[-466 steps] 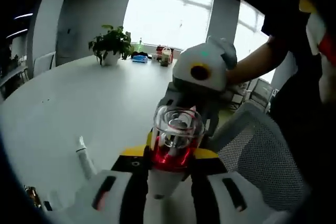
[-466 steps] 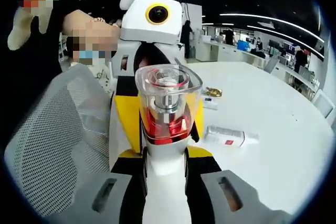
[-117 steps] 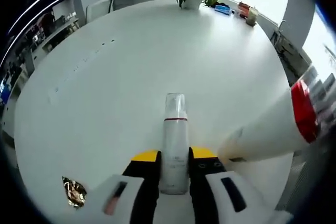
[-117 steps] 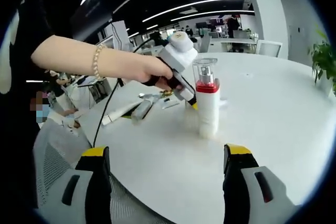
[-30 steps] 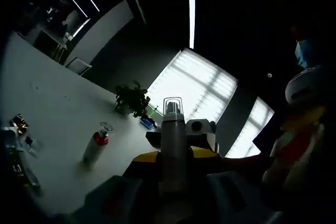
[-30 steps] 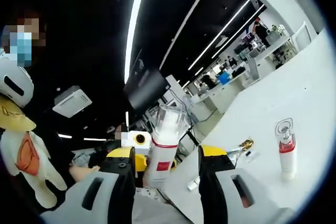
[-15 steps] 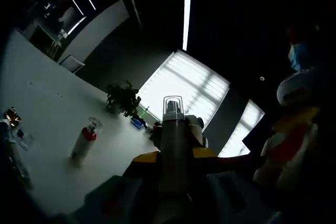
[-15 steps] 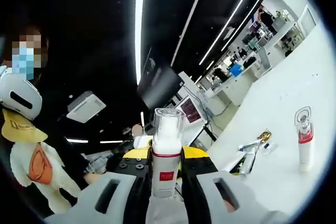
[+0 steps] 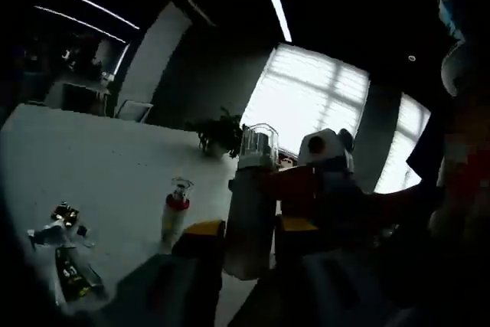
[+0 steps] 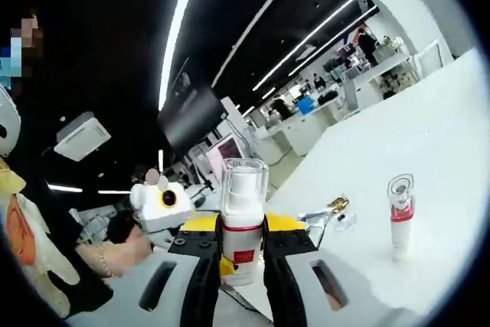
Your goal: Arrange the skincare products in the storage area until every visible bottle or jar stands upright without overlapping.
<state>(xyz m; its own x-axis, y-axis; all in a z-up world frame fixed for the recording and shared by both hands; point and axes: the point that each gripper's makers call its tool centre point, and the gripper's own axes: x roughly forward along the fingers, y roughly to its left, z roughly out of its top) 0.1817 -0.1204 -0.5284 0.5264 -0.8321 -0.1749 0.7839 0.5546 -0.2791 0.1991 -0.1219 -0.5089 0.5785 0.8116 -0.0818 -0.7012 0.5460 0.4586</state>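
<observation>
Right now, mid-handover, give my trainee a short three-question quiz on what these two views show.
1. True or false: the red-collared bottle on the white table lies on its side.
2. What is clamped between the right gripper jaws? A) a jar B) a clear-capped white bottle C) nothing
3. Fill in: in the left gripper view, the left gripper jaws are shut on the same ____.

Key: 1 false, it stands upright. 2 B. 3 bottle.
</observation>
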